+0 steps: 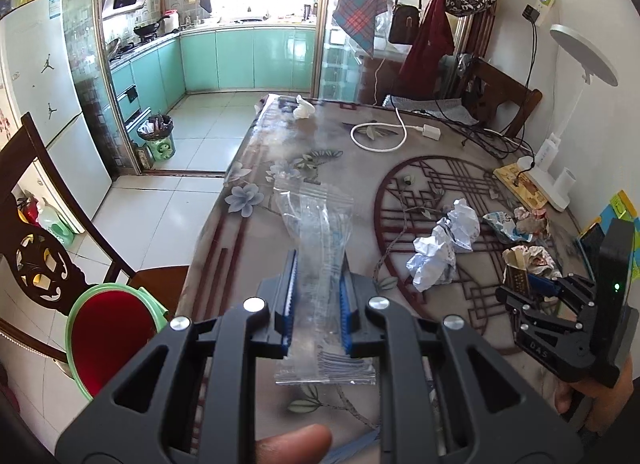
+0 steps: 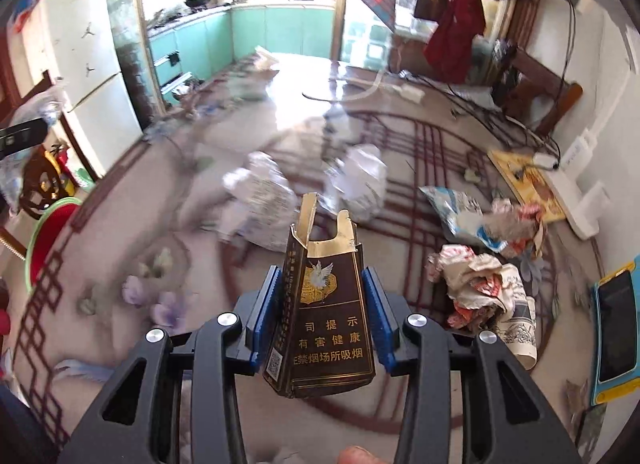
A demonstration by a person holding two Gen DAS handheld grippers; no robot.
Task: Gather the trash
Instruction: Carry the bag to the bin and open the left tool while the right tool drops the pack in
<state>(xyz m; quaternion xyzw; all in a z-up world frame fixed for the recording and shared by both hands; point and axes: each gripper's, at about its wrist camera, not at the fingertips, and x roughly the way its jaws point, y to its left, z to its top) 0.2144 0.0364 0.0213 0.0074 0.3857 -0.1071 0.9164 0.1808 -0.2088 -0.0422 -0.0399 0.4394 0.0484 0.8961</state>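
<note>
The left gripper (image 1: 318, 296), matt black plastic with ribbed blue pads, pinches a clear, crinkly plastic bag (image 1: 316, 232). The right gripper (image 2: 320, 304) clamps a glossy brown cardboard cigarette pack (image 2: 324, 316) (gold print, torn top). Beyond lie crumpled white paper balls (image 1: 440, 252) on the table (image 1: 280, 135), under a shiny, smooth, patterned cover.

A clear plastic zip bag (image 1: 320, 284), crumpled and upright, stood clamped above the near edge of the table (image 1: 280, 143). A torn dark-brown cigarette pack (image 2: 324, 304) with gold lining and a crane emblem was held upright above the table's near right part. On the table's right half lay two crumpled white paper balls (image 1: 444, 248), a blue-and-white wrapper (image 1: 500, 225) and crumpled printed wrappers (image 2: 484, 288).
</note>
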